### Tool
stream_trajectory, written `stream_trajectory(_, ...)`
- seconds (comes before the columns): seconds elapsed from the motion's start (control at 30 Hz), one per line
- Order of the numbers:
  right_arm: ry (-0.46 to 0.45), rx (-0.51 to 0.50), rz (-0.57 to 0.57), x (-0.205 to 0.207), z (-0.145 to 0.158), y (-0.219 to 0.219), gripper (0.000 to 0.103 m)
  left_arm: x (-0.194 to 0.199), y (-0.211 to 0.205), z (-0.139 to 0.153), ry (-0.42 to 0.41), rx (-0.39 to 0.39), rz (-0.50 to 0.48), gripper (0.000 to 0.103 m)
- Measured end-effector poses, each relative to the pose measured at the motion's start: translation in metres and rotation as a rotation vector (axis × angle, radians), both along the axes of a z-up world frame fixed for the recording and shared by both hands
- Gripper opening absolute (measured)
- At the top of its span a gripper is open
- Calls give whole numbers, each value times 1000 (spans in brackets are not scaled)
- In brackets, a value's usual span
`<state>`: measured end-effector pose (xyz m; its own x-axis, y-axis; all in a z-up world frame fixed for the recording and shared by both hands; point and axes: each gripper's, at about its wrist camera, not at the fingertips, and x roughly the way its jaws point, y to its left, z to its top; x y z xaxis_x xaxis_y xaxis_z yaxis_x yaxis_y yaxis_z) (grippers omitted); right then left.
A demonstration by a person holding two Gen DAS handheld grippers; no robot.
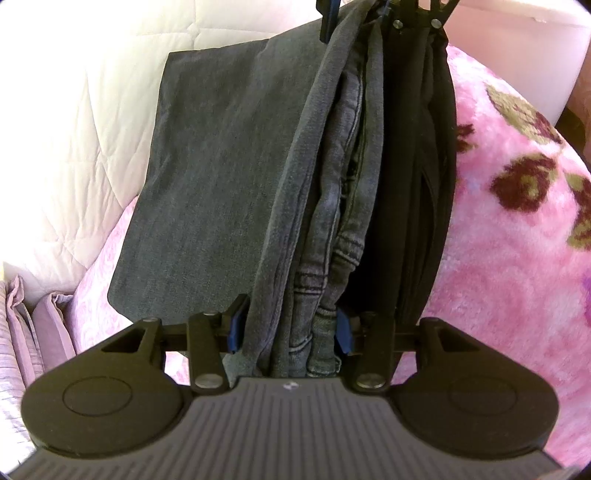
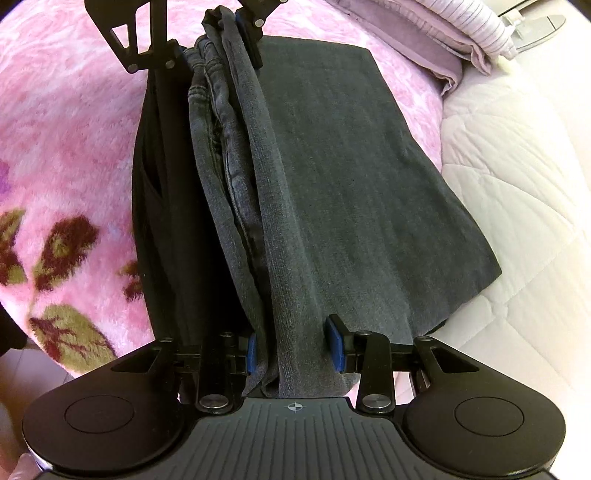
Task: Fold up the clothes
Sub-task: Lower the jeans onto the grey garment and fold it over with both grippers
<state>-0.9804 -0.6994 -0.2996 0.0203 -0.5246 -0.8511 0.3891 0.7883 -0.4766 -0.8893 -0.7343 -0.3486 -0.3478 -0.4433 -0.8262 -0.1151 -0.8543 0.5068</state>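
1. Left wrist view: the left tongs (image 1: 290, 328) sit at the lower middle of the frame, their blue pads part-way apart, with a bunched fold of the grey denim jeans (image 1: 236, 177) between them. The left pad lies against the cloth; whether the right pad presses it I cannot tell.
2. Right wrist view: the right tongs (image 2: 294, 349) sit at the lower middle, jaws part-way apart around the same thick fold. The left pad touches the cloth, while the right pad stands just clear of it.
3. Each view shows the other tongs at the top edge of the frame, at the far end of the fold.
4. In both views the jeans run up the middle of the frame, one flat panel spread to the side and the seamed, hemmed layers stacked on edge beside it.
5. A black folded garment (image 1: 417, 177) lies just beside the jeans' stacked edge.
6. Under both lies a pink fluffy blanket with dark red flowers (image 1: 517, 206), with a white quilted cover (image 1: 74, 129) on the far side.
7. Folded lilac striped cloths (image 2: 461, 22) sit at the upper right in the right wrist view.
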Motion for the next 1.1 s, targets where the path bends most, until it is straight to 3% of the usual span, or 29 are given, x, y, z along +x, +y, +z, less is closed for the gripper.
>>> stream_trajectory(0.53, -16, -8, -7, -1, -2, -4, 36, 22, 15, 7, 11, -26, 0, 43)
stream_trajectory(0.73, -29, -115, -24, 0, 11, 9, 29, 40, 29, 15, 96, -155, -84, 40)
stream_trajectory(0.93, -32, -96, -66, 9, -9, 17, 29, 41, 25, 3, 58, -141, -106, 40)
stream_trajectory(1.1, -33, -139, -77, 12, -1, 27, 29, 48, 25, 5, 76, -150, -97, 39)
